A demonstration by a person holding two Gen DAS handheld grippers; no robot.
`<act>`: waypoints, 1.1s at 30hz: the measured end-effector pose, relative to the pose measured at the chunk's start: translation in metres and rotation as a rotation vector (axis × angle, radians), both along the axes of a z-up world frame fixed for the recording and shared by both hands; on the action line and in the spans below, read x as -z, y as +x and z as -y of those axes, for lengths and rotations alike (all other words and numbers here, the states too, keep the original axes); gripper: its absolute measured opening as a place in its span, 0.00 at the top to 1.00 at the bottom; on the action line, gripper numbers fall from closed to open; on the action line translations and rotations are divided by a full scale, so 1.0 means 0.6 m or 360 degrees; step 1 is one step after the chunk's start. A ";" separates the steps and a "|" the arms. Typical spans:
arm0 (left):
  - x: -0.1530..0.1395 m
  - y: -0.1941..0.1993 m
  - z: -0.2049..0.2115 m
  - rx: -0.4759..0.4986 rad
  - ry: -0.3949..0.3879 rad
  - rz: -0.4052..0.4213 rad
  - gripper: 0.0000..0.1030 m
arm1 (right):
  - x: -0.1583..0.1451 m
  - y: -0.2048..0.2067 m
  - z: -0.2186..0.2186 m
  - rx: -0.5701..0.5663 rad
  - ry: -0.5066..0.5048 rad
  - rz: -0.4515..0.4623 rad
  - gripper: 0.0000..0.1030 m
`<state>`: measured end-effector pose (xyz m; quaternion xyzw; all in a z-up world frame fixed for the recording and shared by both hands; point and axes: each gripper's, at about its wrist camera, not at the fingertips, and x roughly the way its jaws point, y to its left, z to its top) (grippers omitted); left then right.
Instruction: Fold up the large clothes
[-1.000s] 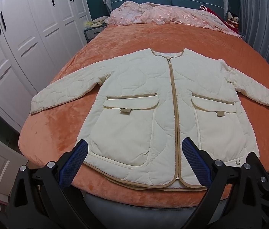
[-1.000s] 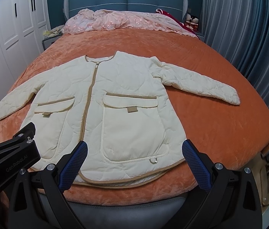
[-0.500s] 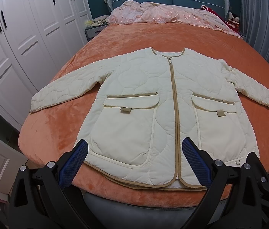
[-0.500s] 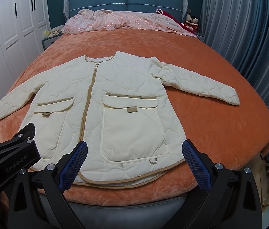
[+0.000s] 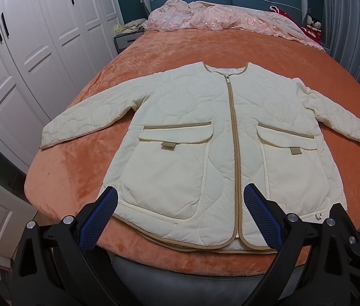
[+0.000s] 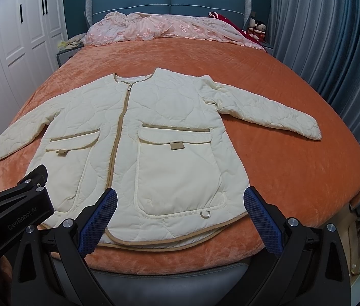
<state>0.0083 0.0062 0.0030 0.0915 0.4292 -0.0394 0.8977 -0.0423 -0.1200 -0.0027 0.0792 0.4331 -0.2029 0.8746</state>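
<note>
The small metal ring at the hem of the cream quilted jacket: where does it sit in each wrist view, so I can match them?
Left wrist view: the small metal ring shows far lower right, near the cream quilted jacket hem, beside the right gripper's black frame.
Right wrist view: the ring sits low centre, below the big pocket, between the right gripper fingers.
Shared landmark: the tan zipper strip.

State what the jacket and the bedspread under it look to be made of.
Jacket: cream quilted fabric, matte, probably padded synthetic, judging by its wavy stitching and puffiness; tan binding along the edges. Bedspread: orange plush, velvety pile with a shifting sheen.
</note>
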 end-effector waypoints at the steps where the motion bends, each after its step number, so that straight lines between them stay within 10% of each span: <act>1: 0.000 0.000 0.000 0.0000 0.0001 0.0000 0.06 | 0.000 0.000 0.000 0.0000 -0.0002 0.0000 0.05; 33: 0.007 -0.001 -0.004 -0.0006 -0.0006 -0.0021 0.06 | -0.001 -0.001 -0.001 0.0005 0.0003 -0.0008 0.05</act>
